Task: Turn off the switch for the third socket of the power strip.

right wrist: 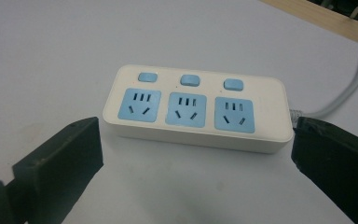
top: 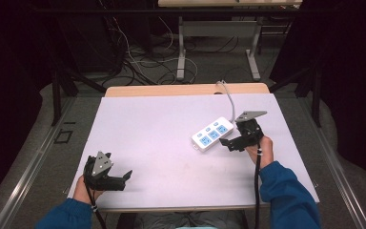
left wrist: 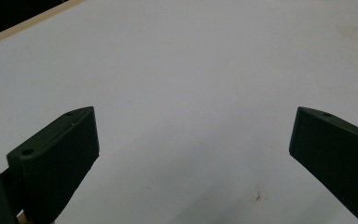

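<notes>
The left claw (top: 124, 179) sits at the near left of the tabletop (top: 162, 138), jaws spread wide over bare white surface and holding nothing. Farther off to the right, the right claw (top: 228, 143) is also wide open and empty, its jaws reaching past both ends of the power strip (right wrist: 198, 109) without touching it. The strip lies flat, three blue sockets up. Its grey cord (top: 229, 98) runs to the far edge, where its end is cut off from sight.
</notes>
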{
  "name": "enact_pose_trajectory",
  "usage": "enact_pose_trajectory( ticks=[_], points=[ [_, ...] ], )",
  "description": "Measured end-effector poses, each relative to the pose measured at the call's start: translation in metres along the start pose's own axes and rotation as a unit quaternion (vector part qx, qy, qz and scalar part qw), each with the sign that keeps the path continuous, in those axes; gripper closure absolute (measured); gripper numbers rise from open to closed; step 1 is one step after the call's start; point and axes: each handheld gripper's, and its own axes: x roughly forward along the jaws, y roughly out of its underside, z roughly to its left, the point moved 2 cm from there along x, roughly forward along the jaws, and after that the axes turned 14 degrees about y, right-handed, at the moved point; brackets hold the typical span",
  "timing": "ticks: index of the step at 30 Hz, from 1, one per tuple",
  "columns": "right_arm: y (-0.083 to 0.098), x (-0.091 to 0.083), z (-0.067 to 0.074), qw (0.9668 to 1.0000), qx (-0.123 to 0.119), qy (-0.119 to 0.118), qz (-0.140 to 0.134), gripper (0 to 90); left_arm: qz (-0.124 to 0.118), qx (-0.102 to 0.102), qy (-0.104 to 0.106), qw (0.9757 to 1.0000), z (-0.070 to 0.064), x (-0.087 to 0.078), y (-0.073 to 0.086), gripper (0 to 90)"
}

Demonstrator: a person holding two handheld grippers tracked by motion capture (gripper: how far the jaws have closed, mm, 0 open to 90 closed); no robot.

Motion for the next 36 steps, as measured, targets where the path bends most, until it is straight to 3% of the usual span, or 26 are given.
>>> enact_pose_trajectory(
  ticks=[19, 36],
  points=[
    [-0.014, 0.014, 0.002, 0.9999, 0.001, -0.01, -0.002, 0.4, 0.0, -0.004, 0.006, 1.0, 0.0, 0.002, -0.001, 1.2],
    [-0.018, 0.027, 0.002, 1.0, -0.001, -0.002, 0.0, 0.0, 0.002, -0.003, 0.006, 1.0, 0.0, 0.002, -0.001, 1.1]
  ],
)
